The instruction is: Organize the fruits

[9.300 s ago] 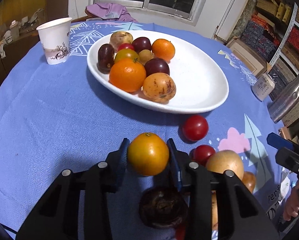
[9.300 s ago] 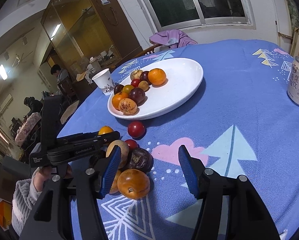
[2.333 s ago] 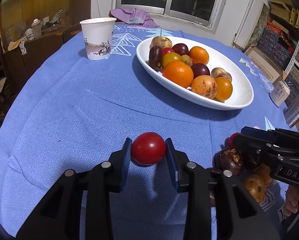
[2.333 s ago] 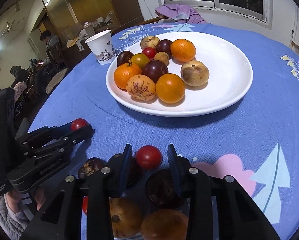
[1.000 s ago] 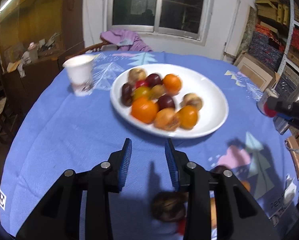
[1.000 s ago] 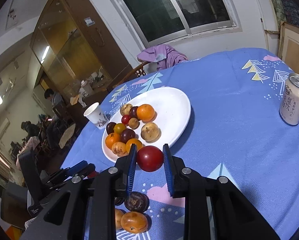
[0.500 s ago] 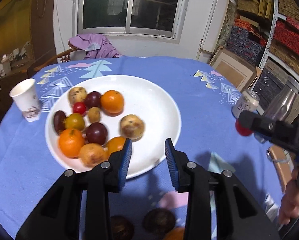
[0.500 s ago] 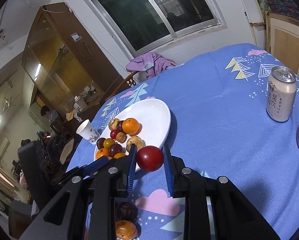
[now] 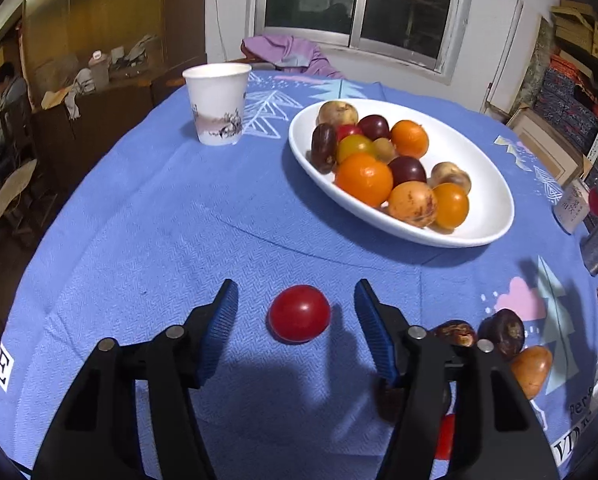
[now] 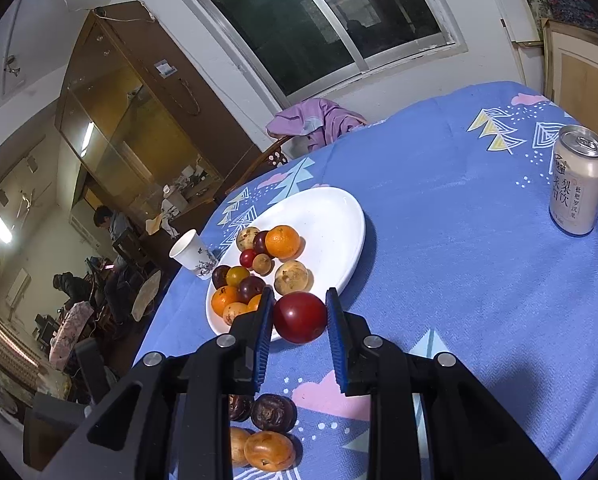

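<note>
A red tomato point(image 9: 299, 314) lies on the blue cloth between the fingers of my left gripper point(image 9: 296, 294), whose jaws are opening; neither pad touches it. My right gripper point(image 10: 299, 300) is shut on a dark red fruit point(image 10: 300, 317) and holds it in the air before the white plate point(image 10: 331, 220). In the left wrist view that plate point(image 9: 479, 184) carries several oranges, plums and brown fruits on its left half. Loose dark fruits point(image 9: 499, 332) and an orange-brown fruit point(image 9: 531, 366) lie on the cloth to the right of the left gripper.
A paper cup point(image 9: 217, 108) stands left of the plate. A drink can point(image 10: 577, 186) stands at the far right of the table. Below the right gripper lie a dark fruit point(image 10: 274, 412) and a brown fruit point(image 10: 269, 450). People sit in the room at the left.
The left gripper has swung from over the plate down to the near cloth, and its jaws have widened around a red tomato lying there. The right gripper still holds its red fruit.
</note>
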Action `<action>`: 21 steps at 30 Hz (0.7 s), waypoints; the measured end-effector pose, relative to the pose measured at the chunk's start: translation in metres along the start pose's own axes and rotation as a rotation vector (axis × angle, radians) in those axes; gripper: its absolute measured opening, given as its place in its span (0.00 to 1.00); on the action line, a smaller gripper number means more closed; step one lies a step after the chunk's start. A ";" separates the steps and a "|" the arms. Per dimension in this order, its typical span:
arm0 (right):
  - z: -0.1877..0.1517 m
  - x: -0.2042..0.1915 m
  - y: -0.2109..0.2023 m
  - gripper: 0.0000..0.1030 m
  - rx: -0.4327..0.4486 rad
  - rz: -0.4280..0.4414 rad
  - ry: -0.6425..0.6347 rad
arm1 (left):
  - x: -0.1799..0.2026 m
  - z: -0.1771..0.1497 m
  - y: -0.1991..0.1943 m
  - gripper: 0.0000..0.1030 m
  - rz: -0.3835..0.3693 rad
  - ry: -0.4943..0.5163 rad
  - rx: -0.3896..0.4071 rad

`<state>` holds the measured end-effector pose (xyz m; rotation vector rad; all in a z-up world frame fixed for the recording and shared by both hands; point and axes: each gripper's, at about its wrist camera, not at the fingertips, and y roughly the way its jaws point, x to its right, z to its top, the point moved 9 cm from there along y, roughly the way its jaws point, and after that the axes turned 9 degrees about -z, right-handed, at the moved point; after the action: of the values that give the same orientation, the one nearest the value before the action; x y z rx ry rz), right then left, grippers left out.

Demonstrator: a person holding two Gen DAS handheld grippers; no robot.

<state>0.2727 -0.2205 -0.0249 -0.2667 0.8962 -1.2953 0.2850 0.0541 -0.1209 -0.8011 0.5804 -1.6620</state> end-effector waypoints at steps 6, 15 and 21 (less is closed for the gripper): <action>-0.001 0.002 0.004 0.26 -0.014 0.007 0.013 | -0.009 -0.008 0.016 0.40 -0.005 -0.016 -0.044; -0.001 0.002 0.005 0.26 -0.012 0.004 0.011 | 0.014 0.002 0.002 0.31 -0.078 -0.007 0.012; 0.001 0.005 0.004 0.26 0.003 -0.016 0.011 | 0.100 0.042 -0.006 0.31 -0.203 0.087 0.060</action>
<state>0.2759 -0.2244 -0.0290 -0.2644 0.9032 -1.3140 0.3009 -0.0401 -0.0687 -0.7669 0.5204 -1.8993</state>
